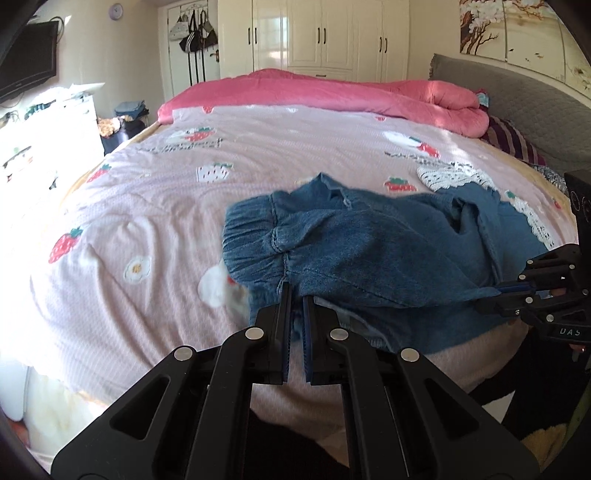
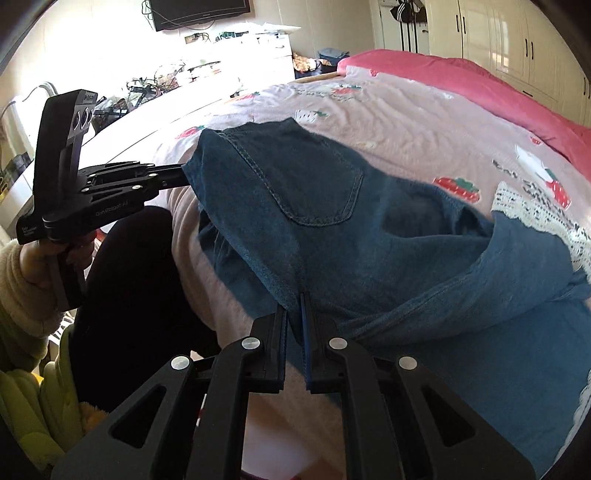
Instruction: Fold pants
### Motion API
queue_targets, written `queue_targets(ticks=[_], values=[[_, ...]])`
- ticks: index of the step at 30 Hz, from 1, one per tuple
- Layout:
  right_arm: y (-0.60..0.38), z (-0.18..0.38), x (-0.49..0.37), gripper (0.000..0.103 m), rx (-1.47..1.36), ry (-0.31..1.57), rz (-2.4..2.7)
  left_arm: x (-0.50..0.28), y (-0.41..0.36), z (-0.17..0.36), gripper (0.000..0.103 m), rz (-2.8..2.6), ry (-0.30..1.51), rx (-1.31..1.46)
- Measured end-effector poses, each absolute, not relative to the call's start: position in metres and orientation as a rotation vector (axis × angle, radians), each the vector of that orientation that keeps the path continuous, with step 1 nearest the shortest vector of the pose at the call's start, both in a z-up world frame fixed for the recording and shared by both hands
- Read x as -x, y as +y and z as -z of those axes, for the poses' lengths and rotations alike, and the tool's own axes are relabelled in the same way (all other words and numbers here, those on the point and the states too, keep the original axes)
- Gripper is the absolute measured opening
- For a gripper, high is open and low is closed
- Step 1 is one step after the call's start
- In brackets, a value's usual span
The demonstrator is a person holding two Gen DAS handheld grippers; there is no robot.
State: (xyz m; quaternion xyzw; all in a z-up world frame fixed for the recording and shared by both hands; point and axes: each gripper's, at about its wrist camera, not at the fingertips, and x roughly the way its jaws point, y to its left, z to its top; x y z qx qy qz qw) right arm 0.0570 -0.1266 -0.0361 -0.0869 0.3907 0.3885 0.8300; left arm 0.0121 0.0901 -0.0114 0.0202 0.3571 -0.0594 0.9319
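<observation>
Blue denim pants with white lace trim lie bunched on the near side of the bed; they also show in the right wrist view, back pocket up. My left gripper is shut on the pants' near edge by the gathered waistband. It shows from the side in the right wrist view, clamped on the cloth's left corner. My right gripper is shut on another part of the near edge and lifts it. It shows at the right in the left wrist view.
The bed has a pink strawberry-print cover and a rolled pink quilt at the far side. A grey headboard stands at the right. White wardrobes line the back wall. A cluttered white dresser and a television stand beyond the bed.
</observation>
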Motion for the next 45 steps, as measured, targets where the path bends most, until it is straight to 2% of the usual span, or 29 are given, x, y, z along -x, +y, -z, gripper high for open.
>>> queue_targets(ticks=[7, 13, 14, 16, 18, 22, 28, 33, 37, 42, 45], values=[[-0.123, 0.049, -0.053, 0.006, 0.202, 0.847, -0.797, -0.006, 0.100, 0.021, 0.001, 0.094, 0.793, 0.000], [-0.122, 0.058, -0.052, 0.009, 0.190, 0.854, -0.800, 0.008, 0.119, -0.019, 0.003, 0.024, 0.700, 0.025], [-0.121, 0.060, -0.051, 0.009, 0.188, 0.857, -0.799, 0.007, 0.117, -0.027, 0.004, 0.037, 0.679, 0.031], [-0.121, 0.062, -0.050, 0.010, 0.190, 0.858, -0.798, 0.000, 0.105, -0.039, 0.015, 0.089, 0.650, 0.037], [-0.122, 0.061, -0.049, 0.009, 0.177, 0.857, -0.792, -0.013, 0.088, -0.041, 0.019, 0.174, 0.657, 0.070], [-0.128, 0.059, -0.050, 0.009, 0.154, 0.868, -0.788, -0.038, 0.049, -0.018, 0.019, 0.286, 0.737, 0.088], [-0.148, 0.055, -0.049, 0.011, 0.084, 0.893, -0.795, -0.046, 0.041, 0.056, 0.019, 0.269, 0.928, 0.087], [-0.168, 0.030, -0.049, 0.020, 0.025, 0.824, -0.763, -0.045, 0.046, 0.057, 0.019, 0.280, 0.920, 0.094], [-0.176, 0.018, -0.069, 0.037, -0.036, 0.781, -0.712, -0.044, 0.044, 0.057, 0.019, 0.278, 0.905, 0.083], [-0.172, 0.052, -0.097, 0.038, -0.002, 0.919, -0.579, -0.043, 0.044, 0.056, 0.019, 0.281, 0.895, 0.086], [-0.174, 0.052, -0.094, 0.038, -0.003, 0.905, -0.585, -0.041, 0.043, 0.054, 0.019, 0.277, 0.878, 0.075]])
